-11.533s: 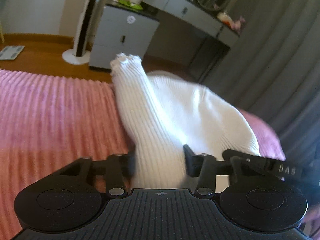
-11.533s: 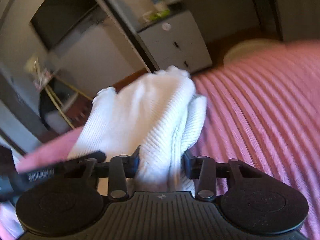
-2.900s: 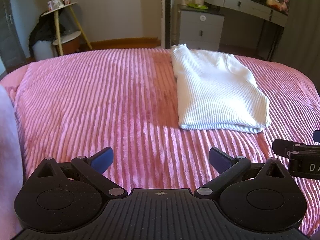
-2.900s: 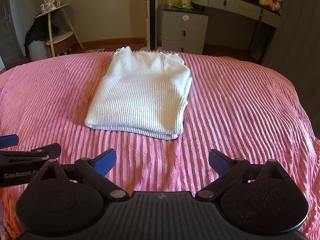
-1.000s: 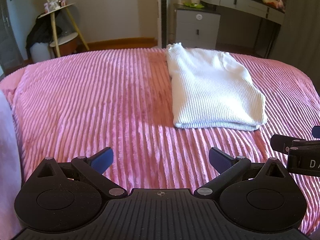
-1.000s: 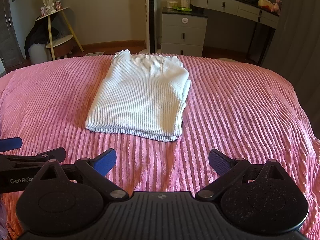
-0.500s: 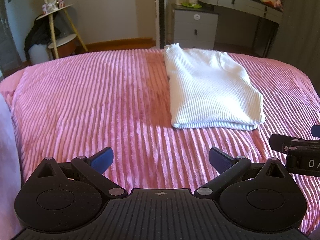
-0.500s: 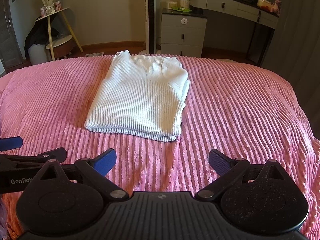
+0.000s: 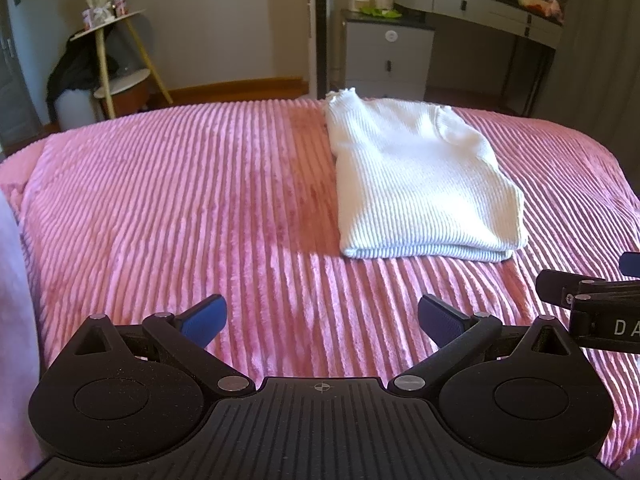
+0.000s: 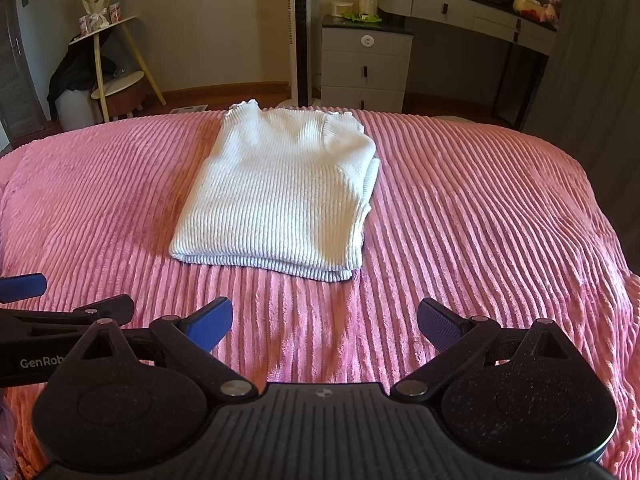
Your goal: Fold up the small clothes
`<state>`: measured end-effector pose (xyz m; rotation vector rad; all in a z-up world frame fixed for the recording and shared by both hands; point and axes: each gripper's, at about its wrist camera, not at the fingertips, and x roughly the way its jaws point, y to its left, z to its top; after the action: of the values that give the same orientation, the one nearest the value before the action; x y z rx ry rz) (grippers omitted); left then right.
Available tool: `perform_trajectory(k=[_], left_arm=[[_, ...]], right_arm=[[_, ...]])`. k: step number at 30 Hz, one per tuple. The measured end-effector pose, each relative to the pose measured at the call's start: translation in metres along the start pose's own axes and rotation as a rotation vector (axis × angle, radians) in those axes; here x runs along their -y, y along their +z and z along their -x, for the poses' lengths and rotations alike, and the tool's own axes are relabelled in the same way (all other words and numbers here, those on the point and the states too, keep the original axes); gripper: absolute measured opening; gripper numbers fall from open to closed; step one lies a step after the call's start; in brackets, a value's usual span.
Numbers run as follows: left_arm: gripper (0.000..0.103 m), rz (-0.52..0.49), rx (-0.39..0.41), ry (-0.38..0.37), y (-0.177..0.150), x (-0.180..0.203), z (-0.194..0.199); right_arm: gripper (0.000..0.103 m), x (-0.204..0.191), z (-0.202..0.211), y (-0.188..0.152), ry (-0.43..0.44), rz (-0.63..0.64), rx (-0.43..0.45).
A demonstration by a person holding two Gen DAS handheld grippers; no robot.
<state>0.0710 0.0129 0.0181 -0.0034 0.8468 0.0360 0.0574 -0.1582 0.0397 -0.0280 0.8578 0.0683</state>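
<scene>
A white ribbed knit sweater [image 9: 420, 184] lies folded into a neat rectangle on the pink ribbed bedspread [image 9: 180, 208], toward the far side of the bed; it also shows in the right wrist view [image 10: 280, 192]. My left gripper [image 9: 320, 320] is open and empty, held above the bedspread well short of the sweater. My right gripper [image 10: 324, 322] is open and empty, also short of the sweater's near edge. Each gripper shows at the edge of the other's view.
Beyond the bed stand a grey drawer cabinet [image 10: 364, 68], a vanity desk with a round mirror [image 10: 480, 12], a tall tower fan [image 10: 300, 32] and a small side table with flowers [image 10: 104, 36]. Grey curtains [image 10: 592, 60] hang at right.
Both grippers let go of the sweater, which now lies folded flat. Over the last second both stay open and the views shift only slightly.
</scene>
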Motion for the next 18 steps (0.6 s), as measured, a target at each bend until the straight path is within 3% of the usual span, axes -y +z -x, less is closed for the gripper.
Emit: perform_trajectory(k=[18], left_arm=[[0.103, -0.010, 0.012, -0.006, 0.0009, 0.0021, 0.0020]], right_arm=[[0.099, 0.0003, 0.0018, -0.0003, 0.003, -0.002, 0.005]])
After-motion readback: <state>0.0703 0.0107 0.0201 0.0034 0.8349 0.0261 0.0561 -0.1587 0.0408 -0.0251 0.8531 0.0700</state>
